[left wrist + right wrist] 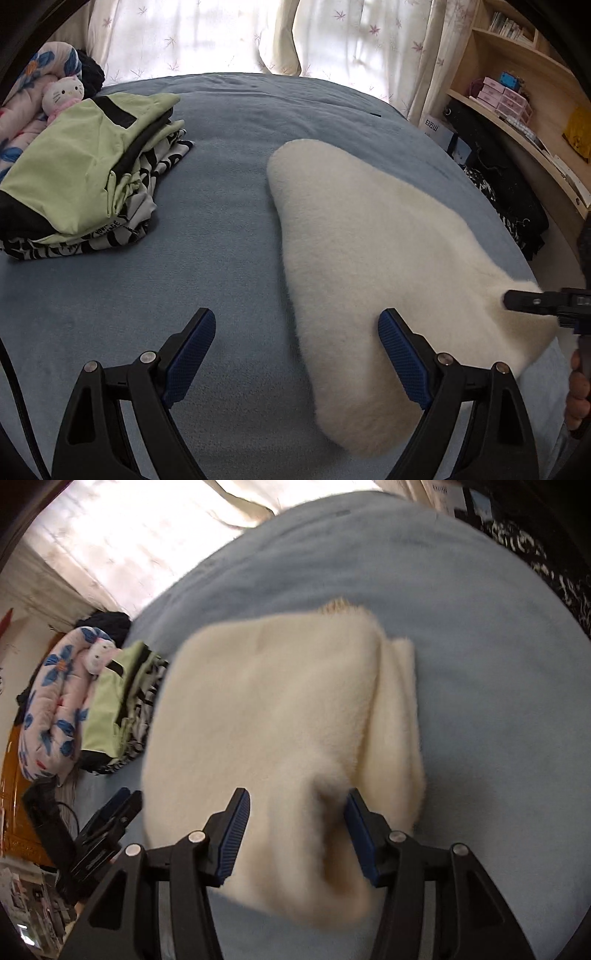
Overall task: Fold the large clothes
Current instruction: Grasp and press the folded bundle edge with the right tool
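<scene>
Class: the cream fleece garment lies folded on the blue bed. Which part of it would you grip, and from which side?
Grip the near edge of the fleece garment, coming from above on the near side. The left gripper already stands open over that edge, and the layers there look thick and rounded, so probably take a deep bite.

- Blue bed sheet (229,155) spreads across both views.
- Plush cat (62,94), white with a pink bow, sits at the far left of the bed, leaning on a floral quilt (22,110).
- The quilt, pink with blue flowers, lies rolled at the bed's edge, touching a dark bundle (92,70) behind it.
- Sheer curtains (207,37) with small pink flower prints hang behind the bed, brightly backlit.
- Curved wooden shelves (535,81) stand to the right, holding pink boxes (502,98), books (511,27) and a yellow item (578,129).
- Black patterned fabric (517,206) lies beside the bed under the shelves.
</scene>
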`<state>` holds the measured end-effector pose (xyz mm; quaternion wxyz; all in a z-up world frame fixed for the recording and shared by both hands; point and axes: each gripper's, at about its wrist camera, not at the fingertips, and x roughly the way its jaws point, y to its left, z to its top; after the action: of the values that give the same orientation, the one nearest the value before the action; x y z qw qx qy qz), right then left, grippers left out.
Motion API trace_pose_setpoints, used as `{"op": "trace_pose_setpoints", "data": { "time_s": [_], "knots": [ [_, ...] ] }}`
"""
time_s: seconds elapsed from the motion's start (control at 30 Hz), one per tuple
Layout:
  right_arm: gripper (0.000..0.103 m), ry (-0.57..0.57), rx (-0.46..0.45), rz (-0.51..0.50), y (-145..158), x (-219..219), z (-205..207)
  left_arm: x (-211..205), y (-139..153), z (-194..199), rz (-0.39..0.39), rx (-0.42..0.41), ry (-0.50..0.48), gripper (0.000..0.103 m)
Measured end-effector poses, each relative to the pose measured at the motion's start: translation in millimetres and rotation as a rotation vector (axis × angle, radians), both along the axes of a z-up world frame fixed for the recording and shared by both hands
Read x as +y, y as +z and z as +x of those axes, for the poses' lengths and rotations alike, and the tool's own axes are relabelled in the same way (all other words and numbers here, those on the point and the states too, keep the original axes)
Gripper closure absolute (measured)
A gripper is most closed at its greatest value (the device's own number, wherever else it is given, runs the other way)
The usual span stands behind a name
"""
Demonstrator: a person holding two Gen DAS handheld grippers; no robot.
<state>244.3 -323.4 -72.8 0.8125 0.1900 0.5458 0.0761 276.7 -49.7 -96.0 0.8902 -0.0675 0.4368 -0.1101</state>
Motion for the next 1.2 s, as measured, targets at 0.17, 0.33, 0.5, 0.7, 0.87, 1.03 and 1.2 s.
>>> {"op": "trace_pose_setpoints", "data": {
  "time_s": [0.17,0.33,0.5,0.7,0.87,1.03,1.2],
  "knots": [
    [0.086,-0.019,-0.164,-0.031,25,-6,-9,-12,13,1,0.013,-0.01,-0.015,0.016],
    [0.087,-0.145,-0.276,-0.066,11,-40,-52,-45,14,-11,0.044,-0.059,-0.107,0.018],
    [0.083,-0.159,-0.168,0.019,-53,-52,-53,-69,-14,-19,0.093,-0.051,-0.129,0.024],
    [0.064,-0.145,-0.141,0.053,-30,-67,-44,-48,-8,-6,-0.034,0.049,-0.14,0.024],
    [0.051,-0.193,-0.181,0.068,-12,-91,-12,-38,13,17,-0.044,0.025,-0.136,0.024],
    [0.051,-0.221,-0.093,0.099,-33,-94,45,-51,8,67,-0.039,0.086,-0.107,0.022],
    [0.071,-0.194,-0.116,0.0,-36,-75,76,-66,4,87,-0.013,0.092,-0.112,0.023]
  ]
}}
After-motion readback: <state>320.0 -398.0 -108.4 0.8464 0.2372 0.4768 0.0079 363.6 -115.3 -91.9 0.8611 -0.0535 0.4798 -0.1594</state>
